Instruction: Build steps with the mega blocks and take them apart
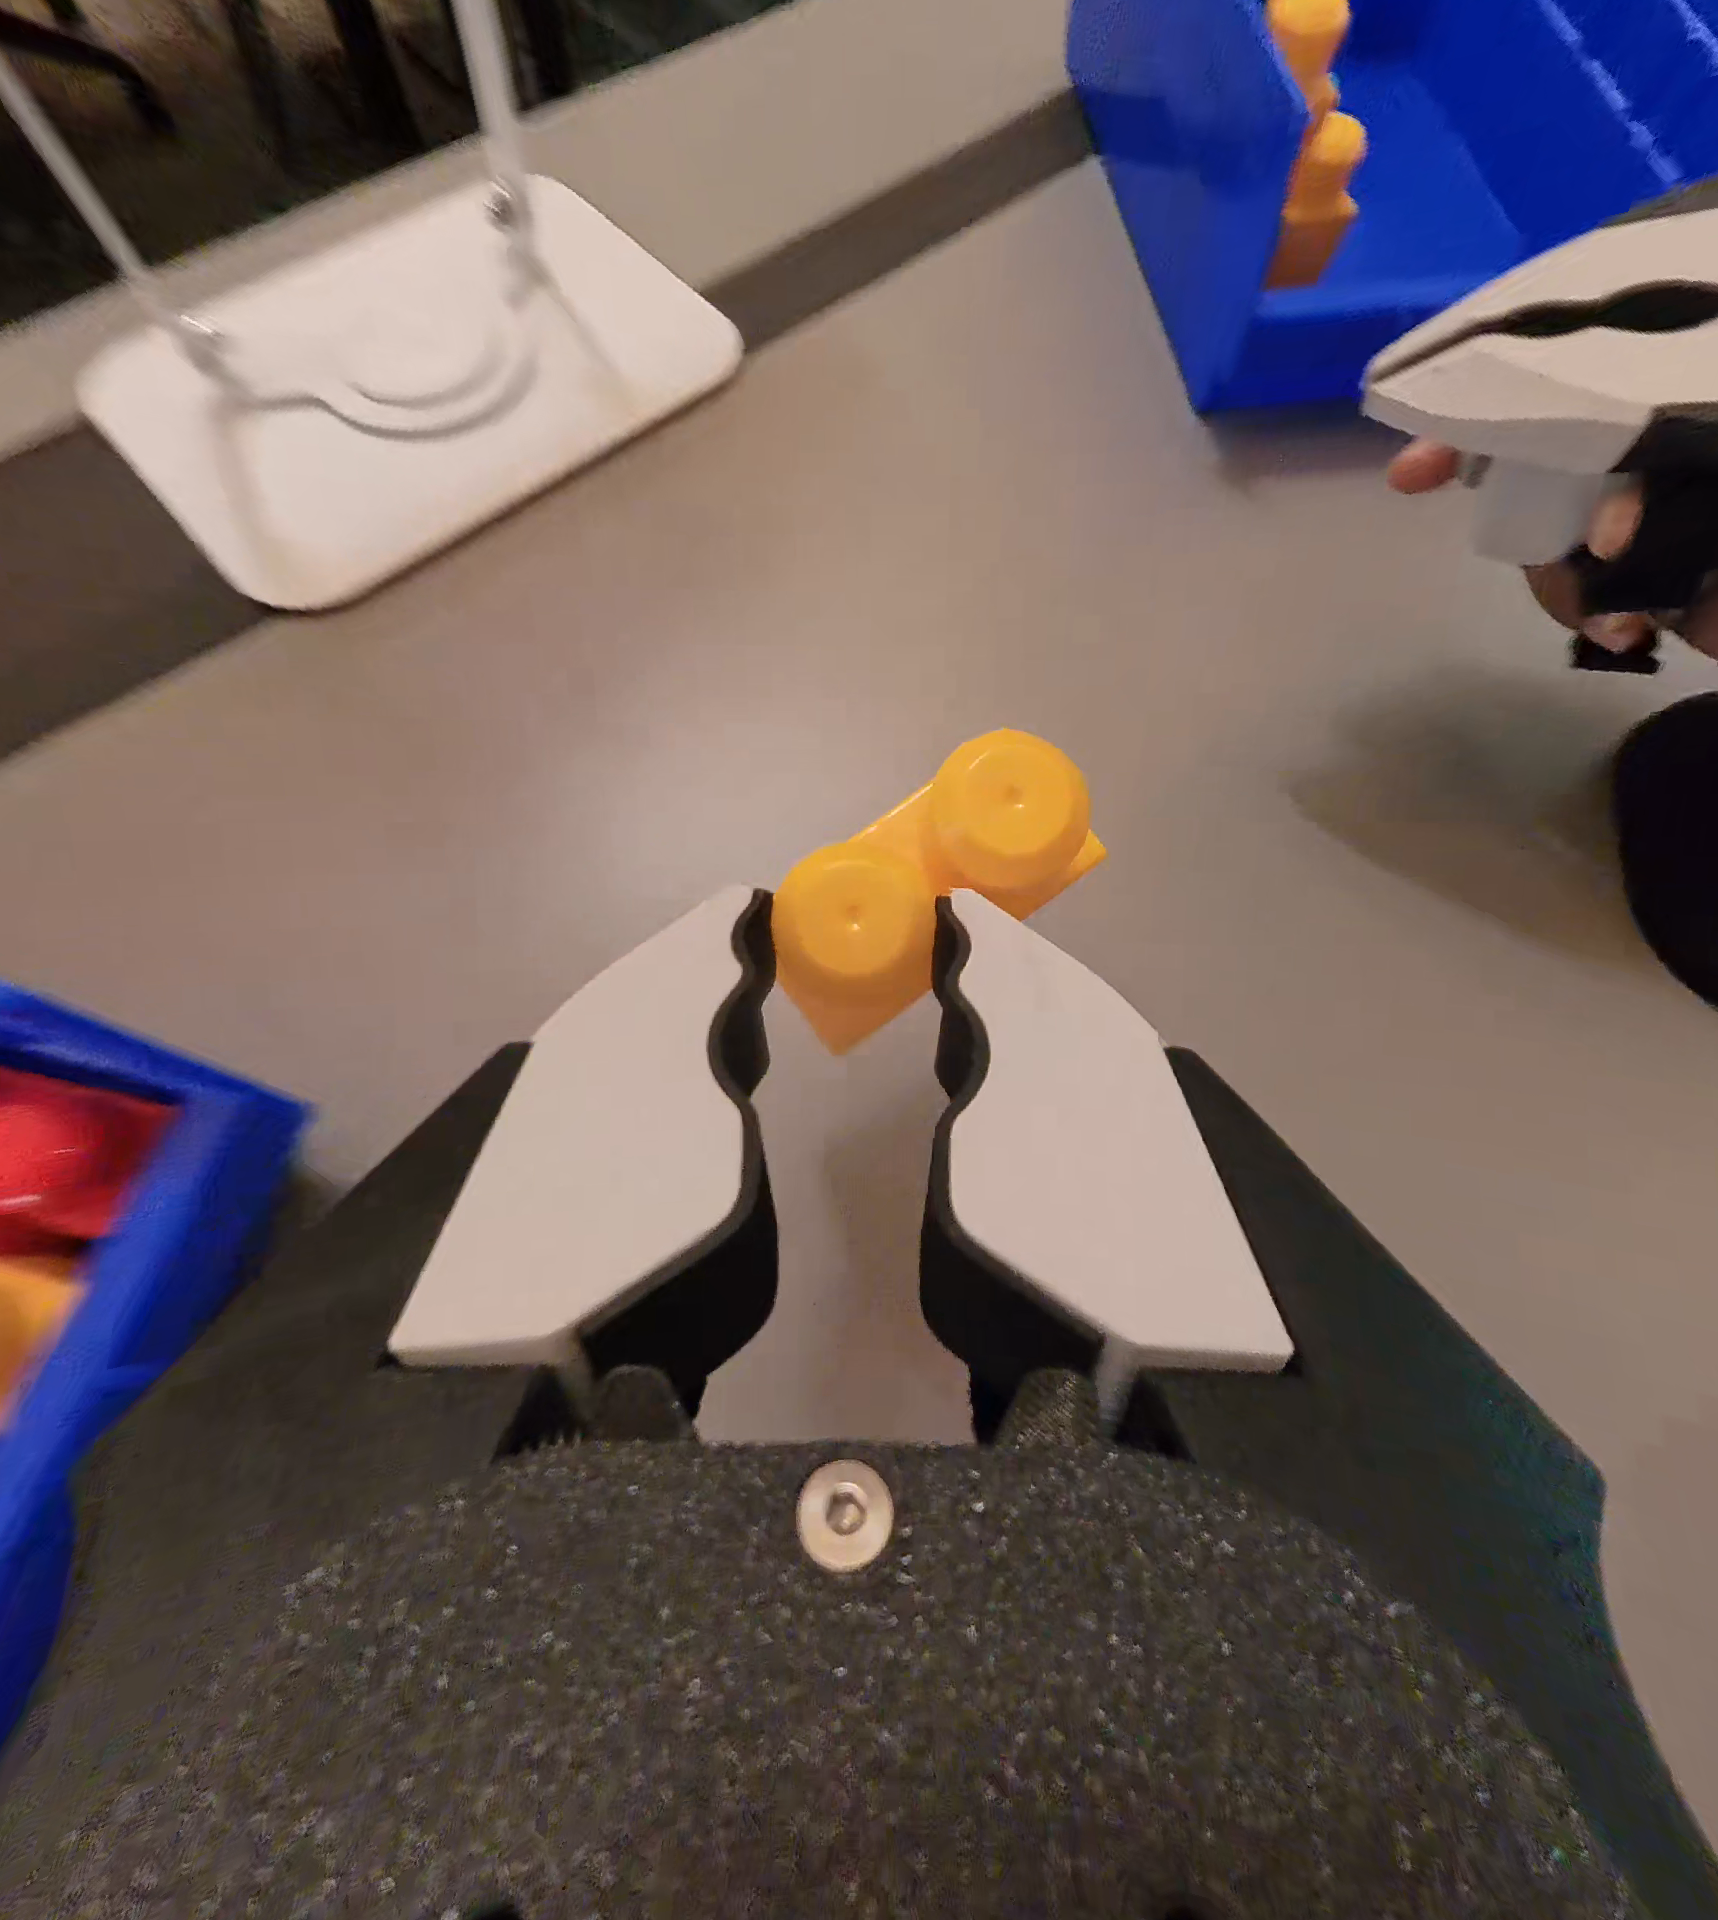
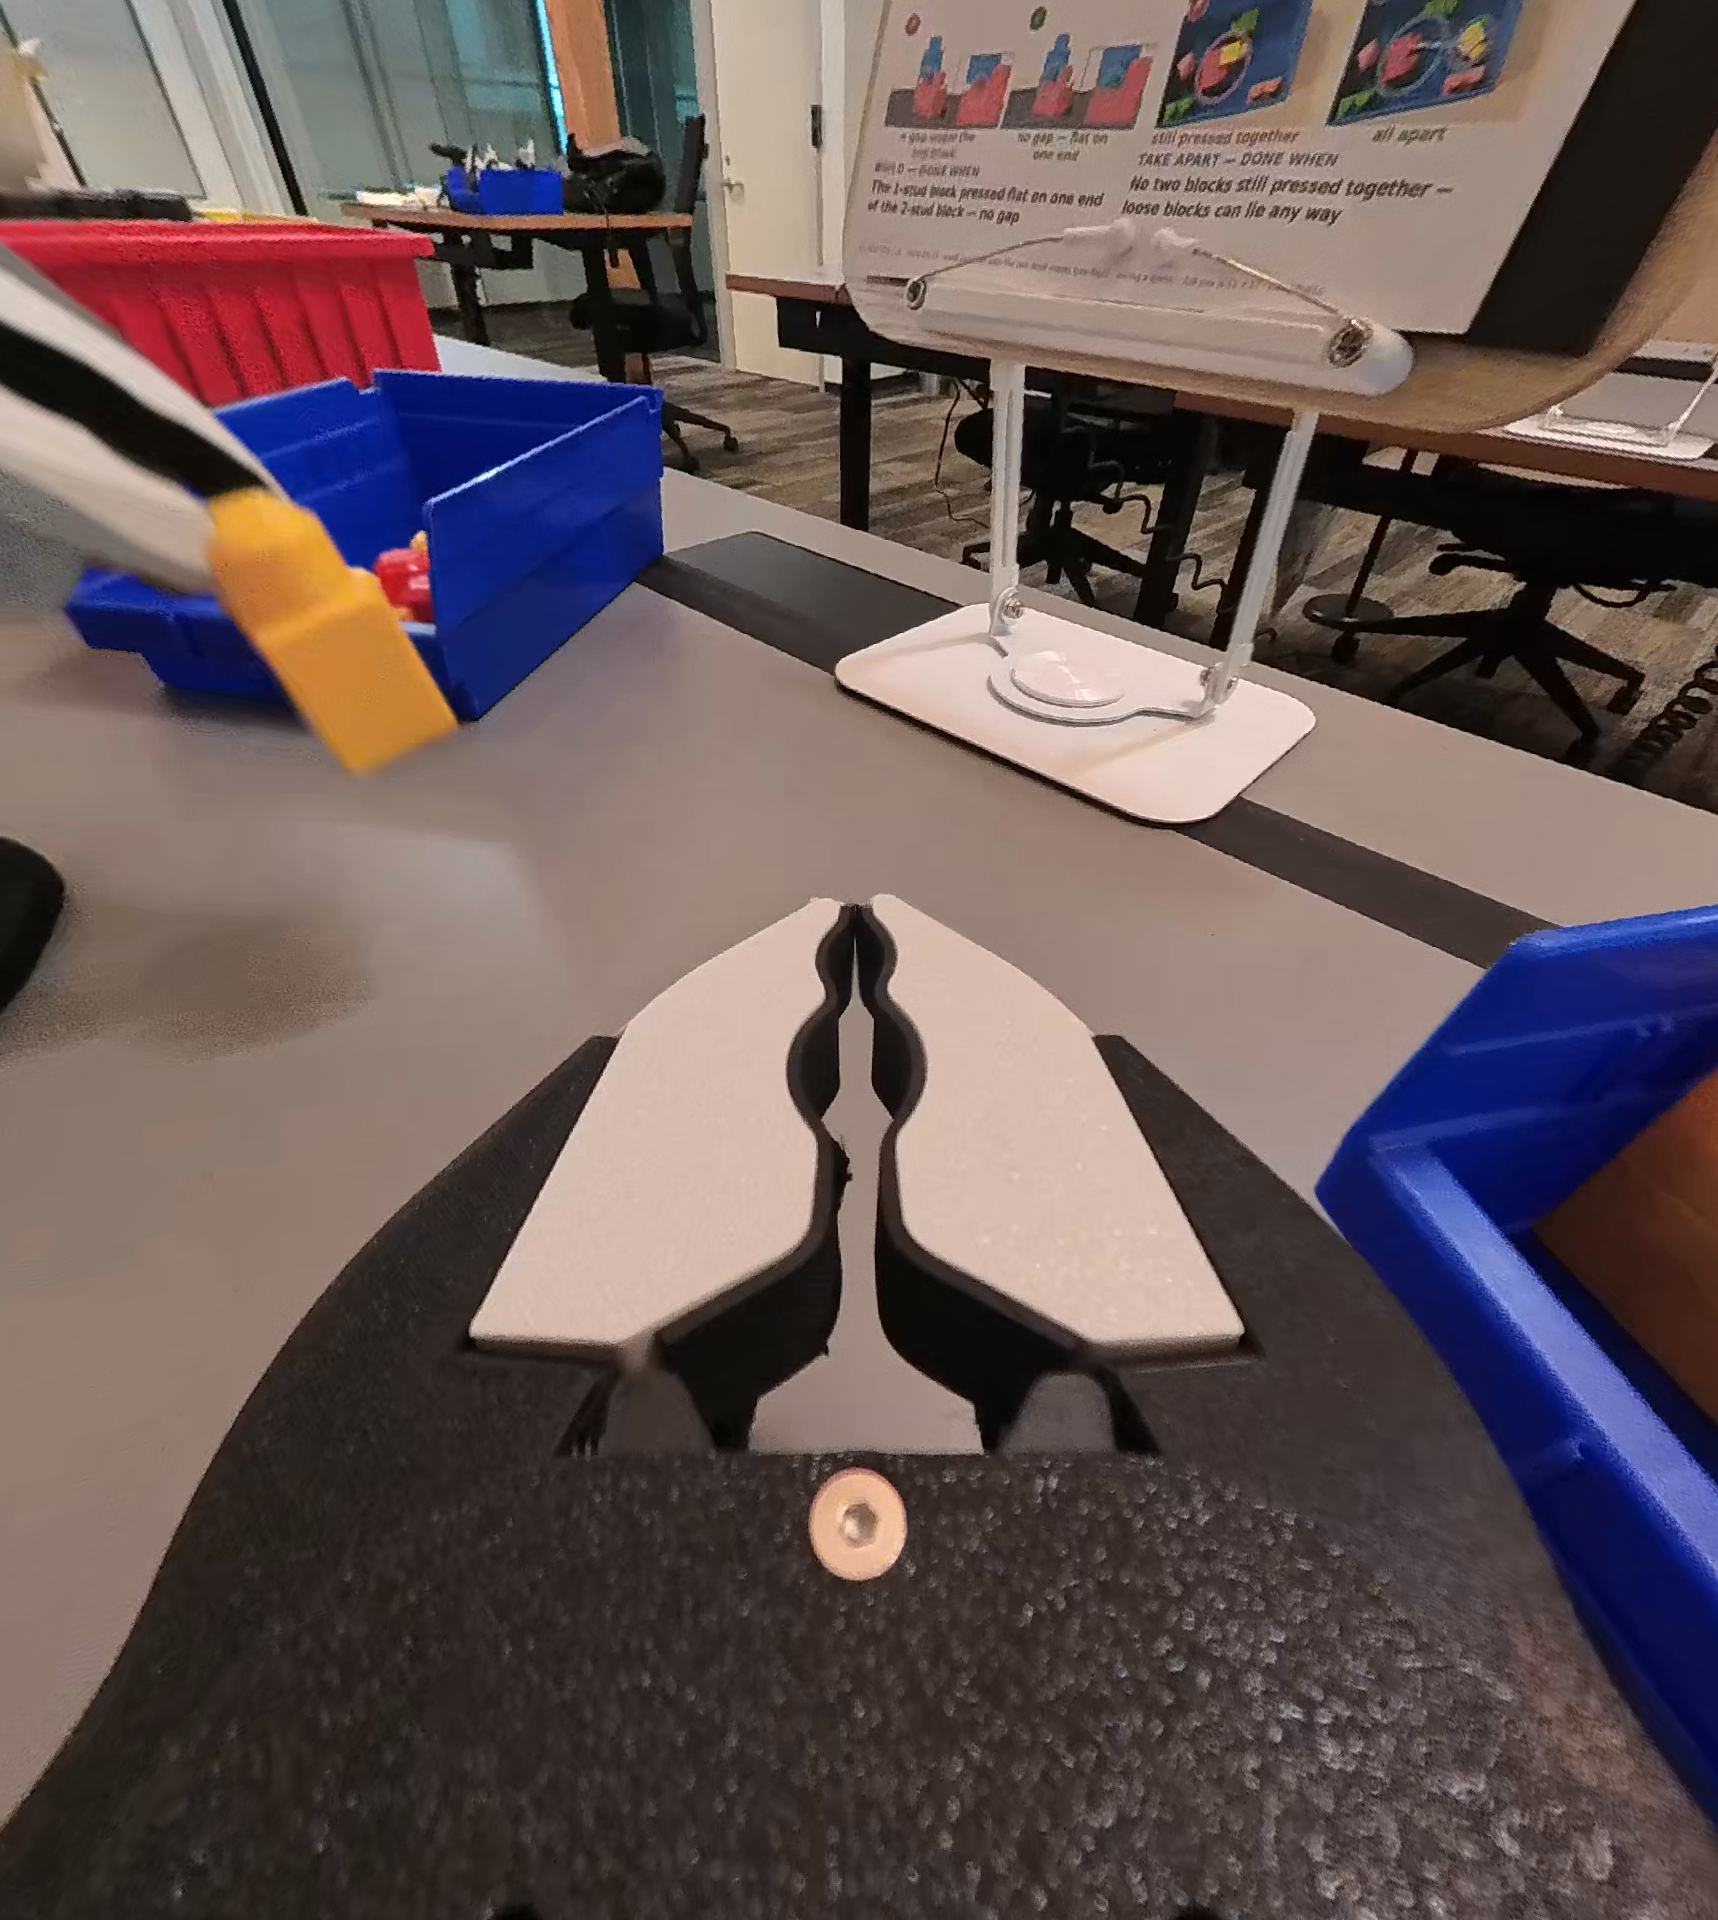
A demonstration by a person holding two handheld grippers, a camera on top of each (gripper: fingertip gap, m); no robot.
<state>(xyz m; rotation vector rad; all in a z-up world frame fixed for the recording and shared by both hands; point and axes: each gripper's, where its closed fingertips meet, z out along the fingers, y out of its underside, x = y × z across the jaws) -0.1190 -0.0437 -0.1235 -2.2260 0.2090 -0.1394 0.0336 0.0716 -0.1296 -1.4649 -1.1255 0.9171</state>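
Block (image 1: 922, 904) first: your left gripper (image 1: 850, 925) is clenched on a yellow two-stud block, its fingertips pinching the nearer stud from both sides while the farther stud sticks out past them. You hold it above the grey desk (image 1: 1042, 582), not touching the surface; from the right wrist view the same block (image 2: 335, 634) hangs tilted, its free end angled down toward the desk, with the left gripper (image 2: 200, 535) at its upper end.

Your right gripper (image 2: 857, 909) is clenched with nothing between its fingers; the tips meet and only the wavy gaps farther back stay clear. In the left wrist view it (image 1: 1395, 384) sits at the far right, held by a hand (image 1: 1665, 582), well apart from the block.

At the near left of the left wrist view you have a blue bin (image 1: 107, 1299) holding red and yellow blocks, blurred. The right wrist view shows that bin (image 2: 522, 499) on the far left of the desk, with red pieces visible inside and a red bin (image 2: 242, 291) behind it. A second blue bin (image 1: 1208, 208) stands at the far right with yellow pieces (image 1: 1317, 197) inside; in the right wrist view it (image 2: 1520, 1299) is just beside your right gripper, on its right, with an orange-yellow block (image 2: 1707, 1236) in it.

A white stand (image 2: 1094, 707) rests on the far side of the desk, carrying a printed sheet (image 2: 1198, 135) with pictures. A black, rounded object (image 1: 1717, 862) lies on the desk beneath your right hand.
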